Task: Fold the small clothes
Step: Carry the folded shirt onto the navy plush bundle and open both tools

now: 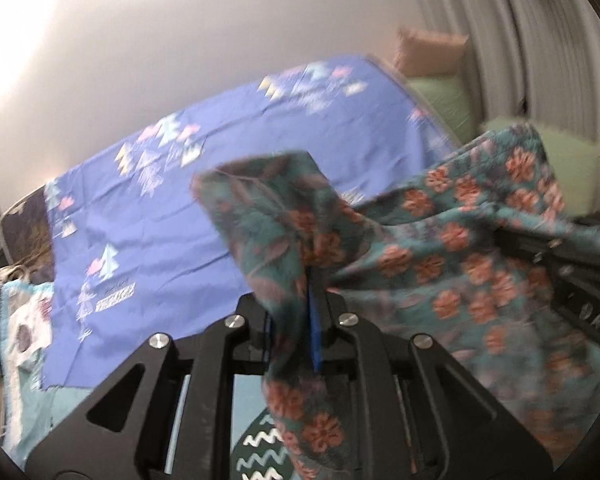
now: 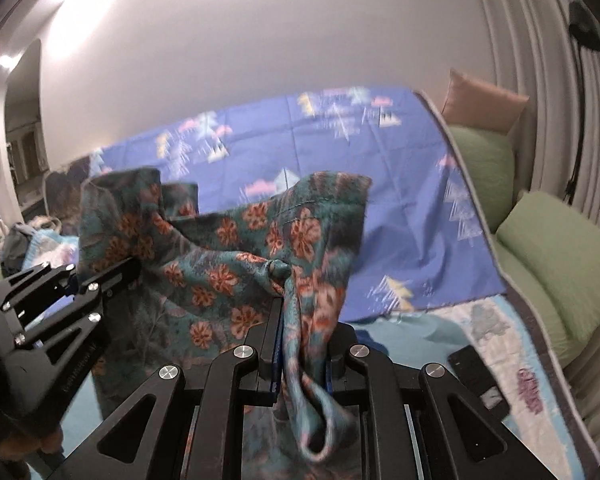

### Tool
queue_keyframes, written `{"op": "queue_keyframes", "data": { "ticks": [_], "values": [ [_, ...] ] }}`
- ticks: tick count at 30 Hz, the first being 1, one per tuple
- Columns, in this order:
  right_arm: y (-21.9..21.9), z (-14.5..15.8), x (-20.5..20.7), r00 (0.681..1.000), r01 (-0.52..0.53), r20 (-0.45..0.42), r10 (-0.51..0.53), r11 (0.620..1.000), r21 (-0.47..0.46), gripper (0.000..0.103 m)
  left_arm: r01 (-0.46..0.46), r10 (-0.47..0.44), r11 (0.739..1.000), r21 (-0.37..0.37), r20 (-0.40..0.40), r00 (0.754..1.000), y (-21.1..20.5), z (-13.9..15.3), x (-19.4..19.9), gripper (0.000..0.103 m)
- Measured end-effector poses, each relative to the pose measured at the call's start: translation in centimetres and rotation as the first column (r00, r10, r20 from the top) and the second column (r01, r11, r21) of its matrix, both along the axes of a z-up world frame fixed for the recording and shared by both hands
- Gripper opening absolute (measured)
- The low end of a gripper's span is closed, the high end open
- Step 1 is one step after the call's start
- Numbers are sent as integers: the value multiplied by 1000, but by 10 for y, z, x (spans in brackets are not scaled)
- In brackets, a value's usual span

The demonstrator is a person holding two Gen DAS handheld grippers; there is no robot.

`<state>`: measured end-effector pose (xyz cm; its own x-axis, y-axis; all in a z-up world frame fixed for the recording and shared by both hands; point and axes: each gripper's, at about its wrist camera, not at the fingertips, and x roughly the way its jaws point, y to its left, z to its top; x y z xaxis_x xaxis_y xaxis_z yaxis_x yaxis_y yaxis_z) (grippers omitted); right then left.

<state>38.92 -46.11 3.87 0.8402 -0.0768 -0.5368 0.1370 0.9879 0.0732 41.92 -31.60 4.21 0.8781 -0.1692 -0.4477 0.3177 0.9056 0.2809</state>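
A small teal garment (image 1: 440, 240) printed with orange flowers hangs bunched in the air between both grippers, above the bed. My left gripper (image 1: 310, 300) is shut on one gathered edge, and cloth spills down over its blue pads. My right gripper (image 2: 304, 316) is shut on another bunched edge of the garment (image 2: 228, 240), with a loop of cloth drooping between its fingers. Each gripper shows in the other's view: the left gripper (image 2: 134, 268) at the left, the right gripper (image 1: 504, 236) at the right, both with their tips buried in the fabric.
A blue sheet (image 2: 380, 208) with tree prints covers the bed against a white wall. A teal patterned quilt (image 2: 500, 332) lies nearer, with a black phone (image 2: 476, 376) on it. Green pillows (image 2: 552, 256) and an orange cushion (image 2: 484, 100) line the right side by the curtain.
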Motion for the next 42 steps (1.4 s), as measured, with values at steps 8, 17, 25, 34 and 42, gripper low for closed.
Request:
{"op": "queue_keyframes", "data": {
  "ticks": [8,17,25,34,42],
  "values": [
    [-18,-85,49,972,113,-201,-123,992,-59,29,-117,118,987,109,-7,993,-3,-76,36,28],
    [-13,-78,49,961,168,-198,-192,977,-133,51,-132,136,987,91,-41,990,12,-79,45,39],
    [-24,-34,-32,980,181,-76,-186,981,-71,53,-72,71,997,-7,-21,997,49,-48,-7,69],
    [43,-2,-168,988,152,-12,-154,983,-106,62,-16,21,991,-129,40,999,102,-7,-137,85],
    [94,28,-273,980,196,57,-193,979,-54,70,-24,25,981,-192,1,1000,139,8,-239,93]
  ]
}}
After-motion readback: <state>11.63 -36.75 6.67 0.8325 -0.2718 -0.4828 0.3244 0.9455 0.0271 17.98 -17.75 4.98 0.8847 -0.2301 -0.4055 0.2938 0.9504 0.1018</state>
